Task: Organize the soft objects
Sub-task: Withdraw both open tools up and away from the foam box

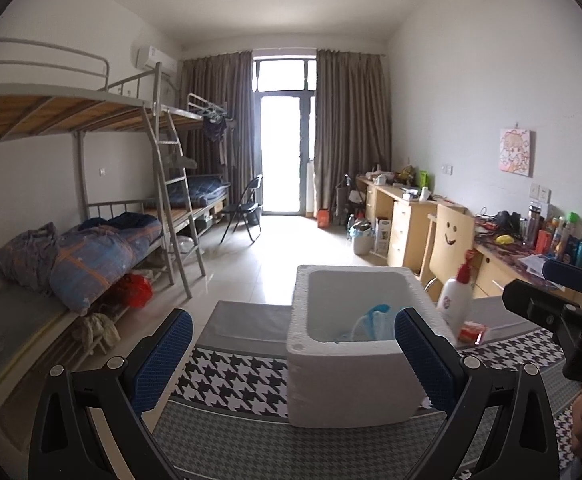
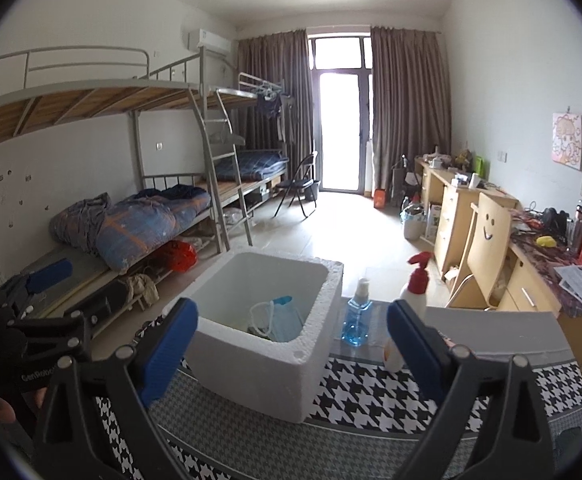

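Note:
A white foam box [image 1: 351, 376] [image 2: 267, 372] stands on a houndstooth-cloth table [image 1: 231, 376] [image 2: 371, 396]. Blue face masks [image 1: 375, 322] [image 2: 279, 318] lie inside it. My left gripper [image 1: 293, 356] is open and empty, held just in front of the box. My right gripper [image 2: 293, 344] is open and empty too, in front of the box's right side. The right gripper also shows at the right edge of the left wrist view [image 1: 563, 296], and the left gripper at the left edge of the right wrist view [image 2: 39, 292].
A white spray bottle with a red trigger [image 1: 457, 296] [image 2: 413, 296], a blue liquid pump bottle [image 2: 357, 318] and a red packet [image 1: 473, 330] stand to the right of the box. A wooden chair [image 2: 487, 256] and cluttered desk [image 2: 551, 272] are right; bunk beds [image 1: 91, 248] left.

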